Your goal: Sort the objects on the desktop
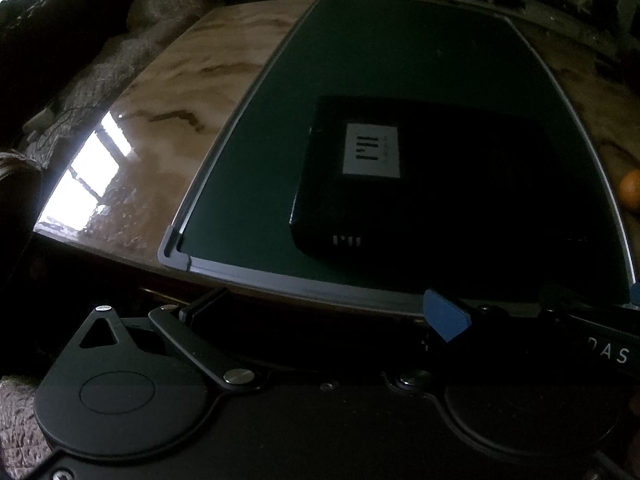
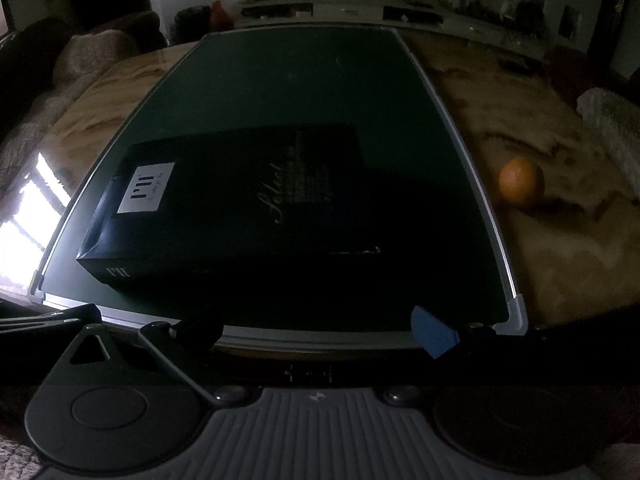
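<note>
A flat black box [image 1: 420,184] [image 2: 236,200] with a white label lies on a dark green framed board [image 1: 360,60] [image 2: 288,80] on the marble table. An orange [image 2: 521,188] [image 1: 630,190] rests on the table to the right of the board. My left gripper [image 1: 324,312] hangs at the board's near edge, open, nothing between its fingers. My right gripper [image 2: 316,328] is likewise at the near edge, open and holding nothing. Both sit short of the box, not touching it.
The marble table [image 1: 160,128] [image 2: 560,248] shines with window glare at the left. Grey knitted cloth [image 1: 80,80] lies beyond the left table edge. A pale cloth [image 2: 612,120] sits at the right. Cluttered shelving runs along the back.
</note>
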A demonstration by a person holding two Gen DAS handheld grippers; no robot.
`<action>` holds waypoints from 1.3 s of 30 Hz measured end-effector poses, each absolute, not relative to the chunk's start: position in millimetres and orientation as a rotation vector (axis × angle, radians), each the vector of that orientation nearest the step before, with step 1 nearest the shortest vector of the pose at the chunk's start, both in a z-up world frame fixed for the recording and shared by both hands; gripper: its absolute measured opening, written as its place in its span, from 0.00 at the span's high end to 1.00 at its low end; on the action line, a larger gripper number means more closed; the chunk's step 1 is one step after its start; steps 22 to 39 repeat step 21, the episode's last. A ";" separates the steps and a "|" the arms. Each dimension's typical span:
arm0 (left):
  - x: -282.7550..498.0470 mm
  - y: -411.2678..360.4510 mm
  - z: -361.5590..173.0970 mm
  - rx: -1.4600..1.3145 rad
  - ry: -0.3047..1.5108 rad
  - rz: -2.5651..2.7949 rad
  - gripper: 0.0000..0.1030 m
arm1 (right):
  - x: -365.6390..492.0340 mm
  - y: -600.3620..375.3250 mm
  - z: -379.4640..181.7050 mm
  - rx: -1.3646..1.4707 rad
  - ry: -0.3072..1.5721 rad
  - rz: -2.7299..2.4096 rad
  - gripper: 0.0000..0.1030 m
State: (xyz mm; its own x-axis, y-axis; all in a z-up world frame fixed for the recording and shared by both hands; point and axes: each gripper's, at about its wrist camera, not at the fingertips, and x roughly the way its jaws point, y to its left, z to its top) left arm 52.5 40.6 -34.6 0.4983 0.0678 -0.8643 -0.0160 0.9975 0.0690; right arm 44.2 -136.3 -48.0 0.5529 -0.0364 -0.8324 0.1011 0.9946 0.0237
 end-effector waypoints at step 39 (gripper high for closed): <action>53.3 40.3 -36.5 0.049 1.051 0.049 0.00 | 45.6 -136.1 -51.1 0.075 0.985 -0.081 0.00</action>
